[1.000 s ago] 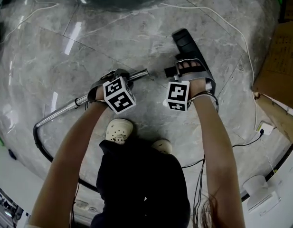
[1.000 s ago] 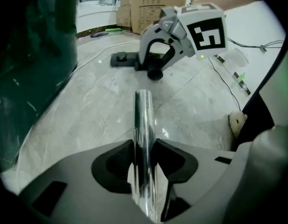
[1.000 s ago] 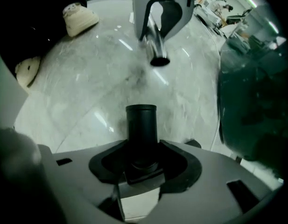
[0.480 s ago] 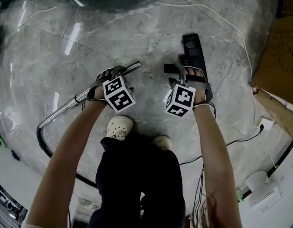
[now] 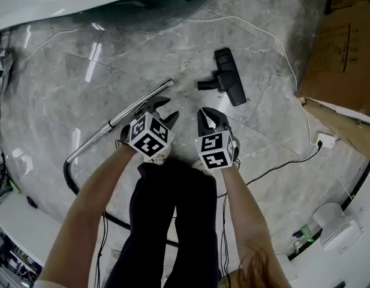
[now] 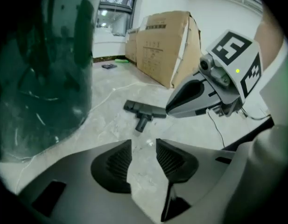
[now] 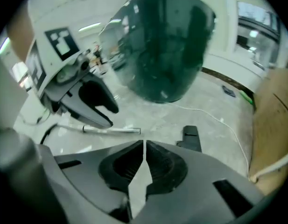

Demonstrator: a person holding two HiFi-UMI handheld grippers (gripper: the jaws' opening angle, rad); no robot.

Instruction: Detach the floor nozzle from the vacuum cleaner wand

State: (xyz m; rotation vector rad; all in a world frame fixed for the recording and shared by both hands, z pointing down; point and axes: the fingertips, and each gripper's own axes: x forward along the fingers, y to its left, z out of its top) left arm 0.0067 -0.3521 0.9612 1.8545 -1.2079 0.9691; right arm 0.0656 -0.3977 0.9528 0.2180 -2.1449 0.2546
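Note:
The black floor nozzle (image 5: 225, 83) lies on the marble floor, apart from the silver wand (image 5: 128, 116), whose free end points toward it. Both grippers hang above the floor in front of the person's legs and touch neither part. My left gripper (image 5: 167, 110) is open; its jaws have just been closing and nothing is between them (image 6: 144, 144). My right gripper (image 5: 206, 117) has just closed and is shut with nothing in it (image 7: 144, 144). The left gripper view shows the nozzle (image 6: 144, 112) ahead. The right gripper view shows the nozzle (image 7: 191, 138) and the wand (image 7: 111, 130).
A black hose (image 5: 69, 182) curves off the wand's lower end. Cardboard boxes (image 5: 340, 41) stand at the right. A white cable (image 5: 274, 32) runs across the floor beyond the nozzle, and a black cable (image 5: 274, 170) runs at the right. A large dark green rounded body (image 7: 167, 45) stands ahead.
Both grippers have lifted off the floor, the left away from the wand and the right away from the nozzle. The right gripper's jaws have come together. Wand and nozzle stay lying apart.

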